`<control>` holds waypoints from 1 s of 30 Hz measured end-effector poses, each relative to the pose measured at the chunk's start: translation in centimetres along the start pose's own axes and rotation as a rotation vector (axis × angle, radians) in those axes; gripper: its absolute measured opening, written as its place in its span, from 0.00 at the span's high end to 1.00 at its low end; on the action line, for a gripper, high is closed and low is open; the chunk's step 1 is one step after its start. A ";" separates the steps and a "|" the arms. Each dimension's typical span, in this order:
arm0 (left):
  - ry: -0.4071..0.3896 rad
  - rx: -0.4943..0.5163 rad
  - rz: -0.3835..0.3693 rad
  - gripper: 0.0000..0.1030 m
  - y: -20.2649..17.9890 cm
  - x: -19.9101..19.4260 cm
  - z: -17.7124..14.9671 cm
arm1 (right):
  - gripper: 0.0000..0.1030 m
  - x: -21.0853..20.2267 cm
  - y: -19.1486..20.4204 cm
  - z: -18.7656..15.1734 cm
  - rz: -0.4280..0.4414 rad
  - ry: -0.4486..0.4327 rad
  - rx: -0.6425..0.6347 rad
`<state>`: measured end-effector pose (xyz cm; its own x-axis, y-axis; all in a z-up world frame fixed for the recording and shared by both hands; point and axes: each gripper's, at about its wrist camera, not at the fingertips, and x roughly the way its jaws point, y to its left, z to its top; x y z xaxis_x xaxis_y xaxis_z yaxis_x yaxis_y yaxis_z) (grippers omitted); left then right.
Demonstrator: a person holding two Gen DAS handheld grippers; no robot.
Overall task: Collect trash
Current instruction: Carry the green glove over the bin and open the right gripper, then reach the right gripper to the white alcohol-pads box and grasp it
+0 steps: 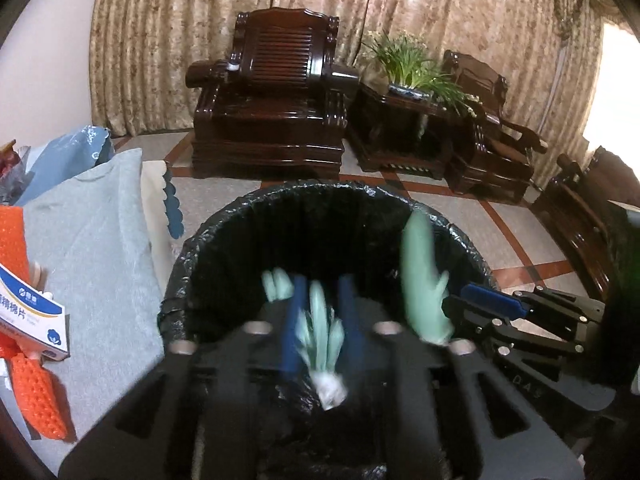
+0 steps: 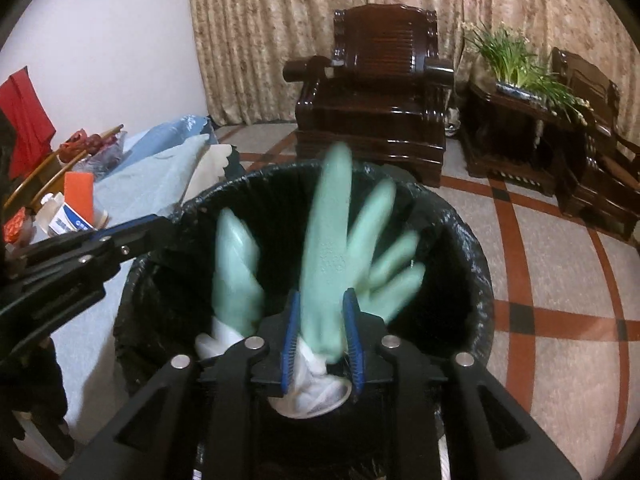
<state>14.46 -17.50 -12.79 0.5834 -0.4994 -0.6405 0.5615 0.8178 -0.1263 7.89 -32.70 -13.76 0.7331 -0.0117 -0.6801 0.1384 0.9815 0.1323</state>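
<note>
A bin lined with a black bag (image 1: 224, 216) (image 2: 460, 216) stands right below both grippers. A mint-green rubber glove (image 1: 320, 320) with a white cuff hangs blurred between the blue pads of my left gripper (image 1: 320, 284), cuff down over the bin mouth; the pads stand apart from it. A second green glove (image 2: 328, 240) lies between the pads of my right gripper (image 2: 322, 296), fingers splayed upward, white cuff below, and the pads do not press it. Each view shows the other gripper and its glove: right gripper (image 1: 480, 300) with glove (image 1: 420, 280), left gripper (image 2: 160, 224) with glove (image 2: 236, 264).
To the left is a table under a light blue cloth (image 1: 92, 248) with orange bubble wrap (image 1: 36, 408) and a white-and-blue box (image 1: 36, 320). Dark wooden armchairs (image 1: 272, 104), a side table with a plant (image 1: 408, 64) and a tiled floor lie beyond the bin.
</note>
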 end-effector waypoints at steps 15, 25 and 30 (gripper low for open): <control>-0.124 -0.062 0.217 0.14 6.9 -9.1 -0.7 | 0.06 -2.2 3.7 1.3 0.062 -0.116 -0.008; -0.179 -0.146 0.419 0.12 13.9 -16.6 -2.9 | 0.06 -1.9 11.5 3.1 0.186 -0.160 -0.106; -0.190 -0.203 0.501 0.12 17.2 -19.3 -4.0 | 0.06 -1.1 15.9 3.2 0.240 -0.162 -0.164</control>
<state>10.48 7.37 -5.60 0.8553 -0.0636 -0.5142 0.0760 0.9971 0.0030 11.40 -17.65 -8.60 0.8300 0.2066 -0.5182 -0.1505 0.9774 0.1486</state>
